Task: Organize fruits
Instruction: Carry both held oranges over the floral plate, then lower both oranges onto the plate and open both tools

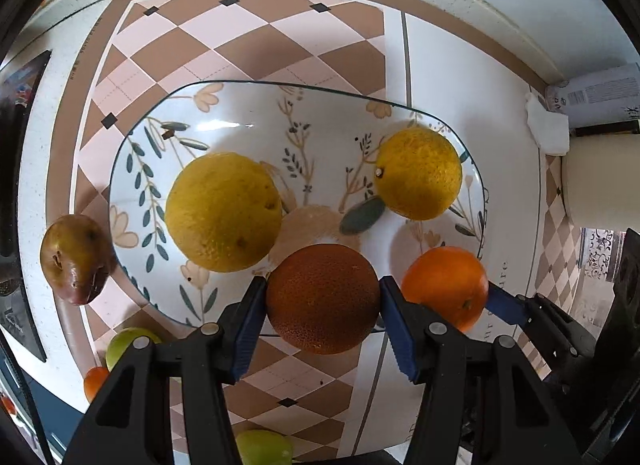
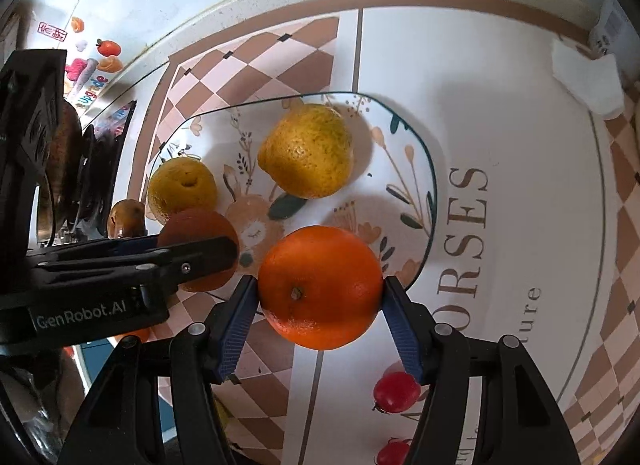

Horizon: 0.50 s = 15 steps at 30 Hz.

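Observation:
My left gripper (image 1: 322,285) is shut on a dark brownish orange (image 1: 322,299), held over the near rim of a flowered plate (image 1: 248,117). Two yellow citrus fruits (image 1: 223,212) (image 1: 419,173) lie in the plate. My right gripper (image 2: 320,284) is shut on a bright orange (image 2: 320,287), just right of the left one and over the plate's (image 2: 400,153) near edge. In the right wrist view the left gripper's finger (image 2: 192,257) crosses in front of the dark orange (image 2: 200,231). The bright orange (image 1: 444,291) also shows in the left wrist view.
A brown pear (image 1: 74,259) lies left of the plate on the checked tablecloth. Two green fruits (image 1: 128,345) (image 1: 262,447) and a small orange (image 1: 95,383) sit near me. Two small red fruits (image 2: 396,391) (image 2: 392,453) lie at the near right. A white tissue (image 2: 586,81) sits far right.

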Each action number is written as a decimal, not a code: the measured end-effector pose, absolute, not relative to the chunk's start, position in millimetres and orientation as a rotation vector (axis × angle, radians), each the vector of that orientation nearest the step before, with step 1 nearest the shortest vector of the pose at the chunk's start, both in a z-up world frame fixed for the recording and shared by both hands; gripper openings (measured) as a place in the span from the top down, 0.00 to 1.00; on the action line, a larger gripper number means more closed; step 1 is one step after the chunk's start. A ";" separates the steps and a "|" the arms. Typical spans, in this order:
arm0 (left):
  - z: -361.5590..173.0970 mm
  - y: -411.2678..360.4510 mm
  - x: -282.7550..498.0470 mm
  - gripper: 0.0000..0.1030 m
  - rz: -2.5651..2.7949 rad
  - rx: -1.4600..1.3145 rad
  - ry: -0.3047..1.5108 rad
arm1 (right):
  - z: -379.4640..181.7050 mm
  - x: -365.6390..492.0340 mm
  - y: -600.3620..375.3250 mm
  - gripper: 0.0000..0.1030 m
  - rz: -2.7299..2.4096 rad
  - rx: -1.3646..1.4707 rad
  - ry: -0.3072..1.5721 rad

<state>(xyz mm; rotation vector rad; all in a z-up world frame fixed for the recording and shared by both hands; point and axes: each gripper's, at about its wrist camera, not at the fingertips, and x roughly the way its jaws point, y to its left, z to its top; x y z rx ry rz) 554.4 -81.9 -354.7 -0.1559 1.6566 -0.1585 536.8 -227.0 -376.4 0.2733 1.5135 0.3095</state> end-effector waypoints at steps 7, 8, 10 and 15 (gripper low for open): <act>-346.2 -87.3 555.9 0.13 -0.168 -0.149 1.625 | -367.1 534.0 -238.6 0.10 0.285 0.272 1.517; -341.8 -87.2 554.4 0.13 -0.162 -0.139 1.614 | -365.5 533.1 -240.5 0.10 0.271 0.266 1.518; -334.0 -82.0 550.7 0.13 -0.156 -0.137 1.594 | -360.7 529.3 -244.8 0.10 0.243 0.251 1.513; -308.1 -63.9 534.3 0.13 -0.074 -0.025 1.489 | -344.4 516.0 -246.9 0.09 0.169 0.214 1.485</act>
